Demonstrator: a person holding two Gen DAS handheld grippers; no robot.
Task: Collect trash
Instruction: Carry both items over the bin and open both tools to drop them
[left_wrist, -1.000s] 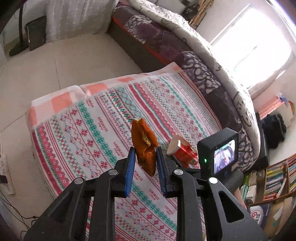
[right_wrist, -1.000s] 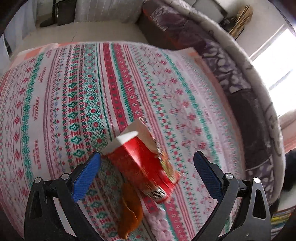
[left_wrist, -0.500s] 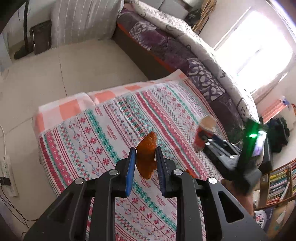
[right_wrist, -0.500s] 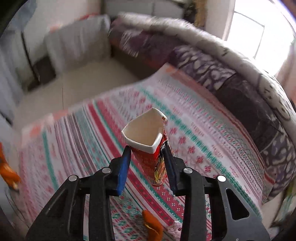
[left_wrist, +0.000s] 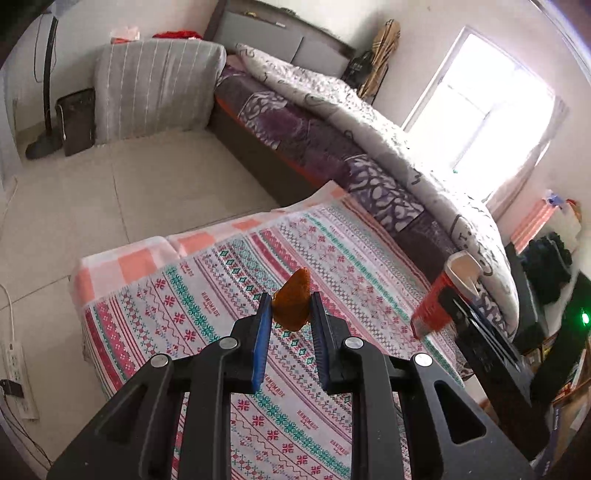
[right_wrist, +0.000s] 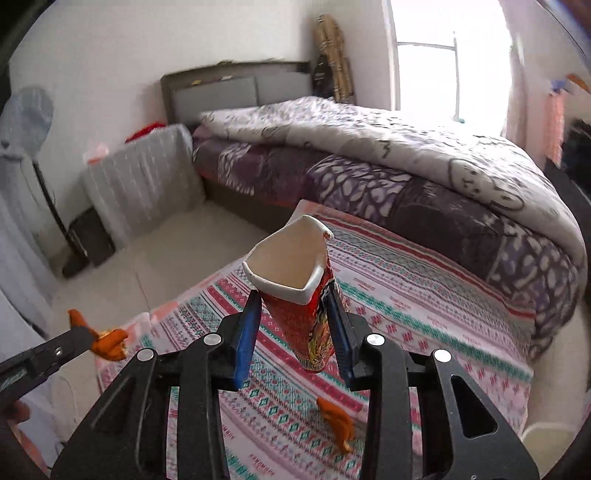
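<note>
My left gripper (left_wrist: 289, 308) is shut on a piece of orange peel (left_wrist: 291, 304), lifted above the patterned tablecloth (left_wrist: 221, 295). My right gripper (right_wrist: 295, 319) is shut on a squashed red paper cup (right_wrist: 299, 295) with a white inside, mouth up and clear of the cloth. In the left wrist view that cup (left_wrist: 441, 299) and the right gripper show at the right. In the right wrist view the left gripper (right_wrist: 86, 334) with its peel (right_wrist: 109, 343) shows at the left. A second piece of orange peel (right_wrist: 338, 419) lies on the cloth below the cup.
The cloth-covered table (right_wrist: 424, 314) stands beside a bed (left_wrist: 332, 122) with a purple sheet and grey quilt. A grey striped cover (left_wrist: 155, 88) and a fan stand (left_wrist: 44, 74) are across the tiled floor (left_wrist: 92, 195). A power strip (left_wrist: 16, 373) lies at left. Shelves (left_wrist: 565, 387) are at right.
My right gripper closed on the red cup, which lay on its side, turned it upright and lifted it. My left gripper rose a little with the peel.
</note>
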